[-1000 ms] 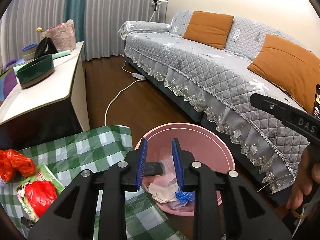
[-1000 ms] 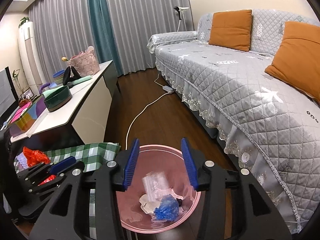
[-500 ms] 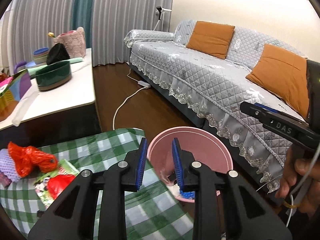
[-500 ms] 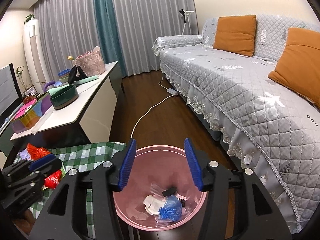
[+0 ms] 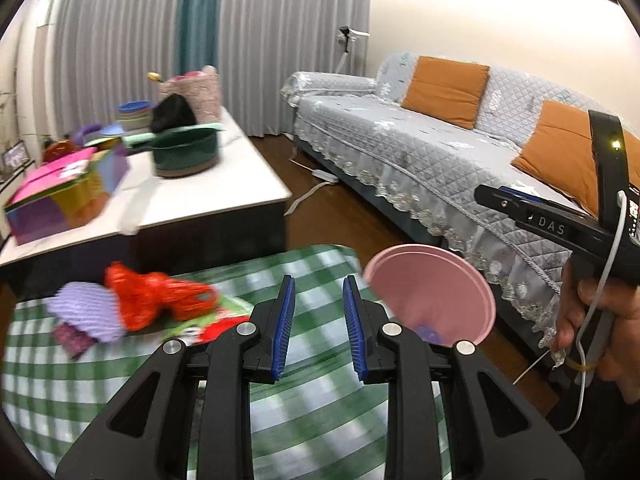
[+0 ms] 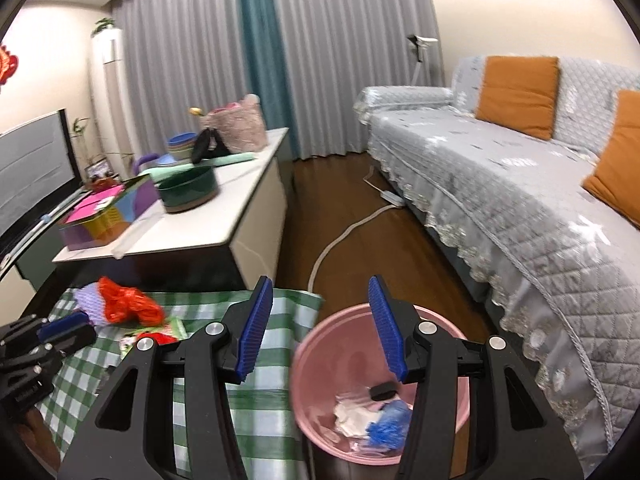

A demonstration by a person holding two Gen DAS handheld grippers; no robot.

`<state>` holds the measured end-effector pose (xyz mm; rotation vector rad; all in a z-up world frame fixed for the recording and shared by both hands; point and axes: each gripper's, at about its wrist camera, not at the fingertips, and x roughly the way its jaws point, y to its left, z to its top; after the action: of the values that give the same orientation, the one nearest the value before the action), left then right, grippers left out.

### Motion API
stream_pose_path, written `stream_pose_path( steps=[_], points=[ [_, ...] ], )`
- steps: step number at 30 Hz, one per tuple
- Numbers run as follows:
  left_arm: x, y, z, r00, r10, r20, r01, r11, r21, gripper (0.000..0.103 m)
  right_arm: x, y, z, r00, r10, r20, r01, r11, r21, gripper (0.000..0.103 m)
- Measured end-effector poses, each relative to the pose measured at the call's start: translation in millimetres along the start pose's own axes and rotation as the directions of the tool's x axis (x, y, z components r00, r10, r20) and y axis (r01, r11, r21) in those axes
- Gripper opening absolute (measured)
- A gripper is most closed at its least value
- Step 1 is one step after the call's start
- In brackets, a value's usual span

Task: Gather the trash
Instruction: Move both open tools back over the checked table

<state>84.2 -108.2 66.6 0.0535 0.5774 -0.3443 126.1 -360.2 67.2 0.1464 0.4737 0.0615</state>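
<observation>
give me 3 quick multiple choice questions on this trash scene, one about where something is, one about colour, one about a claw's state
1. Where is the red plastic bag?
A. in the bin
B. on the checked cloth
C. on the sofa

2. What colour is the bin?
A. pink
B. green
C. white

3. What is the state of the right claw?
A. shut on a wrapper
B. shut, empty
C. open, empty

Answers:
1 B: the bag lies on the green checked cloth, beside a purple knit piece.
2 A: the bin's rim and wall are pink.
3 C: the blue pads stand wide apart above the bin's edge, with nothing between them.
</observation>
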Motion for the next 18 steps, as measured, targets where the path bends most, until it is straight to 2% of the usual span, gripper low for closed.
stream_pose_path(
  steps=[6,11,13,18],
  points=[
    [-33,64,-15,0.994,0.105,0.014,-0.103,0.991,-0.082,0.025,3,36,-1,0.997,0.077,0.004,-0.077,0.996,-0.05,0.051],
    [-33,103,-40,0.986,0.164,-0.022,-0.166,0.969,-0.185,0.025,14,66,-5,0.99,0.138,-0.019,-0.139,0.987,-0.085,0.05],
    [-26,109,-53,0.984,0.171,-0.048,-0.178,0.961,-0.211,0.025,18,78,-7,0.987,0.156,-0.028,-0.158,0.982,-0.104,0.05],
    [2,114,-79,0.983,0.137,-0.126,-0.165,0.955,-0.248,0.025,32,102,-18,0.979,0.194,-0.068,-0.203,0.968,-0.15,0.05]
  ],
)
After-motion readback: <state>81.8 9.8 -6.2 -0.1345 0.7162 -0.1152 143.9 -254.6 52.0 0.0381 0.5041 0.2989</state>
